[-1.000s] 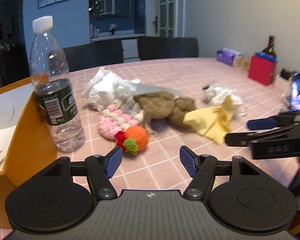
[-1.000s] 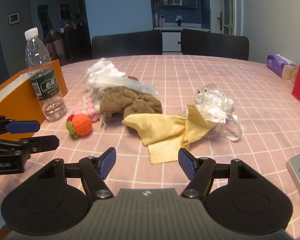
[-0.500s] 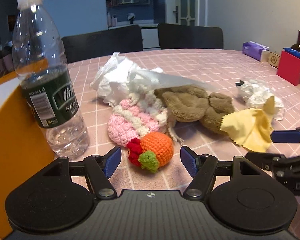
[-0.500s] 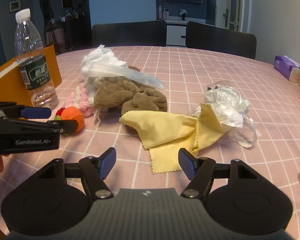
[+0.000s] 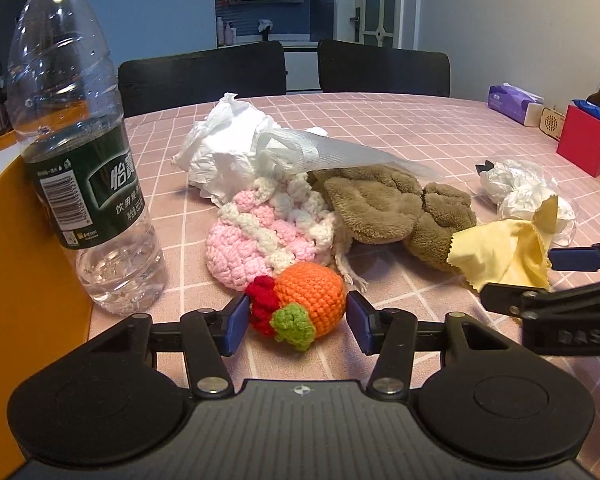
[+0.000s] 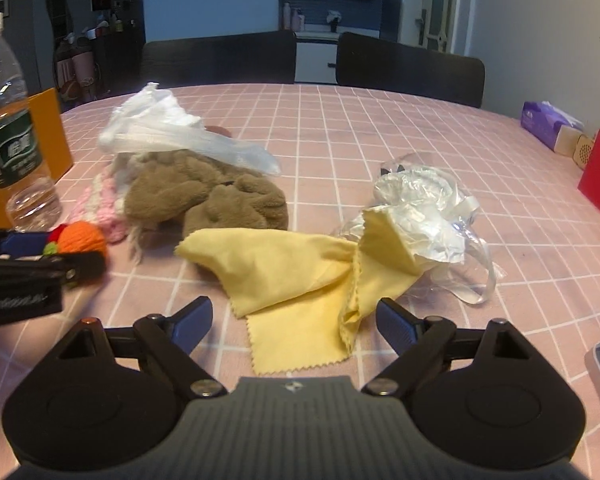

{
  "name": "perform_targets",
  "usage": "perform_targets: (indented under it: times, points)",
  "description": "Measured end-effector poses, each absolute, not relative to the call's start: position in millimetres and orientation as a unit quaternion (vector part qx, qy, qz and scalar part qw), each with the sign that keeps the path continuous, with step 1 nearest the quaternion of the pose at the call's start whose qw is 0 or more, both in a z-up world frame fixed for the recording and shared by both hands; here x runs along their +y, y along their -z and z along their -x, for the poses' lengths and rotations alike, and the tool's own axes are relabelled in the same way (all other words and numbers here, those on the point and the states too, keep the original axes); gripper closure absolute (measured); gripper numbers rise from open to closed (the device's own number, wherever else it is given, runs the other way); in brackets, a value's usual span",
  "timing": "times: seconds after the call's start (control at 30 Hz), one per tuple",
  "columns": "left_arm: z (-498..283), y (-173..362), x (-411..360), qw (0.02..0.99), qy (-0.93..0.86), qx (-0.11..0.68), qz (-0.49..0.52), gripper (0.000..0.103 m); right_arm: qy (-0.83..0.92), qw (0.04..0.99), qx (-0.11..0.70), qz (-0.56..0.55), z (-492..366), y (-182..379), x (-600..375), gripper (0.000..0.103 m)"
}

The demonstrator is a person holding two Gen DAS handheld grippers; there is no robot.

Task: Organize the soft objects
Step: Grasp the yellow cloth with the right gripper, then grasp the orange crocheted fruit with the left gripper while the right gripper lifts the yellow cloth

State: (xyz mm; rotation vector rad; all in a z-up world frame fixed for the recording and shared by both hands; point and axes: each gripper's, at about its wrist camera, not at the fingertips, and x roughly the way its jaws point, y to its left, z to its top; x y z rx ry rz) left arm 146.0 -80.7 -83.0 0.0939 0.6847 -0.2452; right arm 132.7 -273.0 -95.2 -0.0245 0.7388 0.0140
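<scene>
The left tool (image 5: pixel 296 318) straddles the crochet orange (image 5: pixel 306 300), jaws spread, bottle (image 5: pixel 76 152) close beside; right tool (image 6: pixel 294 320) gapes over the yellow cloth (image 6: pixel 296 276).

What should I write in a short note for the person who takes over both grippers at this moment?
Left gripper: open, fingers on either side of the orange crochet ball, not closed yet.
Right gripper: open, empty, near edge of the yellow cloth between its fingers.
Pink crochet piece, brown plush, white plastic bags and clear plastic lie on the table.
Done: nothing sorted yet.
Left: grasp the ball, then the rest.
</scene>
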Motion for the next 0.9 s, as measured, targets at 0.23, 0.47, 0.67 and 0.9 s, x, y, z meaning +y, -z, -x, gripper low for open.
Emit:
perform_targets:
  times: [0.23, 0.47, 0.67, 0.9]
  points:
    - [-133, 75, -75, 0.935, 0.125, 0.330, -0.038, 0.044, -0.001, 0.931, 0.365, 0.003, -139, 105, -273, 0.019]
    - [-120, 72, -75, 0.933, 0.141, 0.330, -0.030, 0.044, -0.010, 0.938, 0.347, 0.010, -133, 104, -270, 0.047]
    - [-115, 74, -71, 0.932, 0.141, 0.334, -0.021, 0.044, 0.011, 0.939, 0.342, 0.026, -134, 102, -275, 0.093]
    - [-104, 69, -69, 0.934, 0.144, 0.326, -0.022, 0.044, -0.009, 0.944, 0.327, 0.038, -110, 90, -264, 0.101]
